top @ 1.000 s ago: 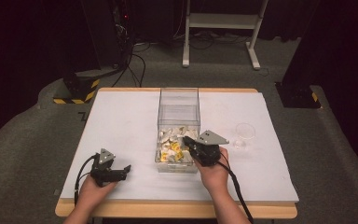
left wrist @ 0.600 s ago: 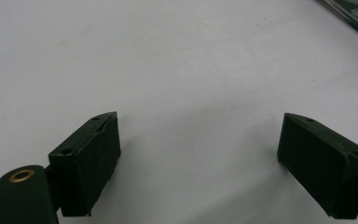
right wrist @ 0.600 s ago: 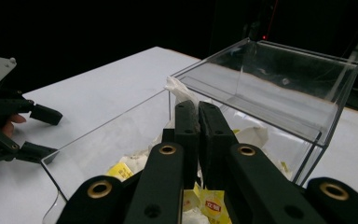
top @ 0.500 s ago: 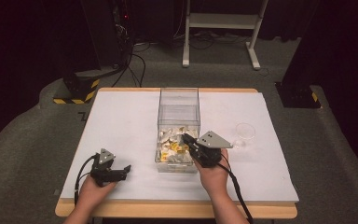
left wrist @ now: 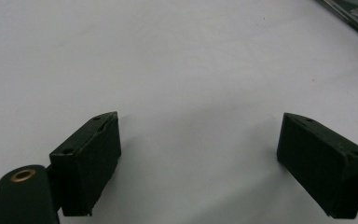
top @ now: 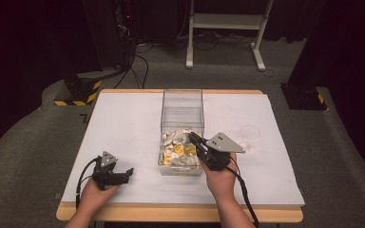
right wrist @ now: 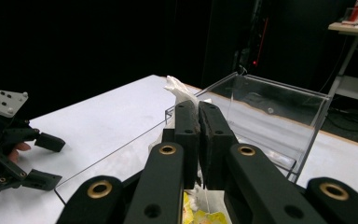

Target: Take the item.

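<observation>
The right gripper [right wrist: 198,109], jaws clamped on a white packet [right wrist: 179,92], holds it above the clear bin [top: 182,114], the open-jawed left gripper [top: 126,173] well apart.

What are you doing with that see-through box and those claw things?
A person holds a gripper in each hand at a white table. The right gripper is shut on a small white packet and holds it above the clear plastic box, which has more white and yellow packets in its near end. The left gripper is open with nothing in it, low over the table. A small clear cup stands to the box's right.
</observation>
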